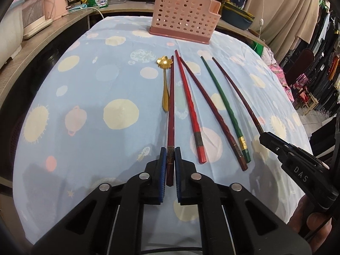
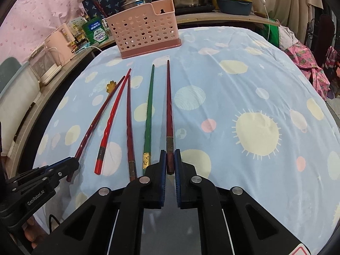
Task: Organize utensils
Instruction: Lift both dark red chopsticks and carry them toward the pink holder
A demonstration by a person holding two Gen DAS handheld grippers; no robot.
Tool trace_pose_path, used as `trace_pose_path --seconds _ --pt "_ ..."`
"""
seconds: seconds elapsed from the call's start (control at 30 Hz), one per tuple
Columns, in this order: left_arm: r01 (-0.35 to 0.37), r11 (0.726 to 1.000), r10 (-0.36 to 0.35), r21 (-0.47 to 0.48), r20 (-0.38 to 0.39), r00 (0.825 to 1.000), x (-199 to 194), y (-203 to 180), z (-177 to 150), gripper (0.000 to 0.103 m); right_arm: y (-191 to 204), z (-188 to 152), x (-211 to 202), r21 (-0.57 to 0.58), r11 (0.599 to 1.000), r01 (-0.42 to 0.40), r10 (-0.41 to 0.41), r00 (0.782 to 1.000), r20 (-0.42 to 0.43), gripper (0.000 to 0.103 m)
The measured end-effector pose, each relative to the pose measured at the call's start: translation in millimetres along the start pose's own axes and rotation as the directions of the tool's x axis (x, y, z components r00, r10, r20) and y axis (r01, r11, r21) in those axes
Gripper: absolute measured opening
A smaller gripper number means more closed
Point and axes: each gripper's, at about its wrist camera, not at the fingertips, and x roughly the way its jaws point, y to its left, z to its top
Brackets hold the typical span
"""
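Left wrist view: "DAS" reading on my right gripper at 4 o'clock; "GenRobot.AI" on my left gripper. Both pointing steeply down, each clamping one dark red chopstick end. Pink caddy sitting at 12 o'clock; gold spoon lying just left.

Tablecloth: light blue, printed with cream circles, spiked cream suns and small pink dots. Utensil basket at the far edge: pale pink, perforated, darker pink base. Spoon: gold, flower-shaped bowl. Chopsticks: one bright red, one green with gold band, three dark red. Gripper pads: blue on black bodies.
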Motion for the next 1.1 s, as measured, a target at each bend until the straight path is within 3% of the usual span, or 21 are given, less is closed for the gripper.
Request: trace_pose_path --seconds 0.5,1.1 --pt "0.029 1.0 -0.027 -0.012 0.165 0.986 -66.8 -6.0 47.9 0.007 -9.3 42.0 -61.1 0.056 0.998 -0.043 0.033 0.987 0.158 0.007" --pt "0.018 1.0 -0.025 0.022 0.358 0.933 -111.6 -17.4 150.7 0.007 -7.3 127.4 -116.6 0.057 0.995 -0.081 0.056 0.934 0.353 0.007"
